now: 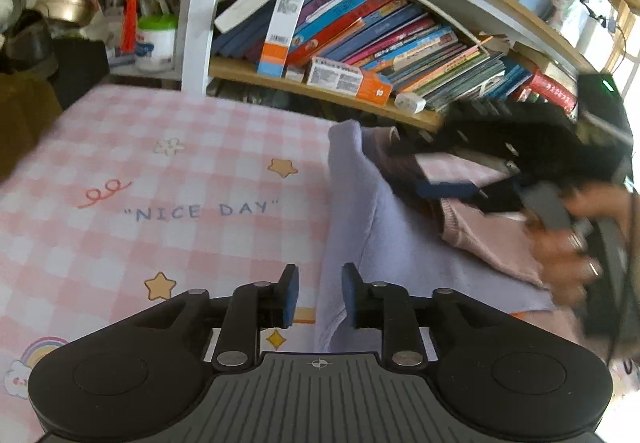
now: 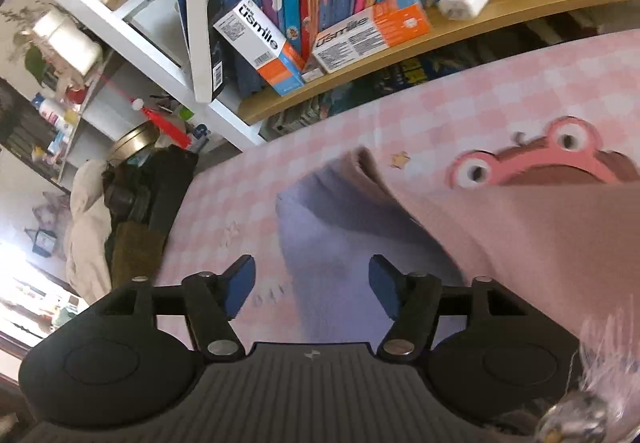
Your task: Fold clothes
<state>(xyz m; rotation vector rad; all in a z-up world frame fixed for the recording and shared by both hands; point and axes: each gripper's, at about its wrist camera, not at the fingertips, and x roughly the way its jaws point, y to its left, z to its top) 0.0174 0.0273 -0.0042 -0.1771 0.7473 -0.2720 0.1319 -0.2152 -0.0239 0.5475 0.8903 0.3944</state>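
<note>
A lavender garment (image 1: 380, 219) lies on the pink checked tablecloth (image 1: 160, 179), with a pink garment (image 1: 492, 239) on its right part. My left gripper (image 1: 319, 293) is open and empty, its jaws straddling the lavender cloth's left edge. My right gripper (image 1: 448, 191) shows blurred in the left wrist view, open over the pink garment. In the right wrist view the right gripper (image 2: 312, 285) is open and empty above the lavender garment (image 2: 332, 243); the pink garment (image 2: 540, 243) lies to its right.
A bookshelf (image 1: 360, 43) full of books and boxes stands behind the table. A white shelf post (image 1: 200, 15) and cluttered items stand at the back left. The tablecloth (image 2: 460, 115) bears a pink frog print (image 2: 520, 167). Dark bags (image 2: 140, 195) sit beyond the table's left end.
</note>
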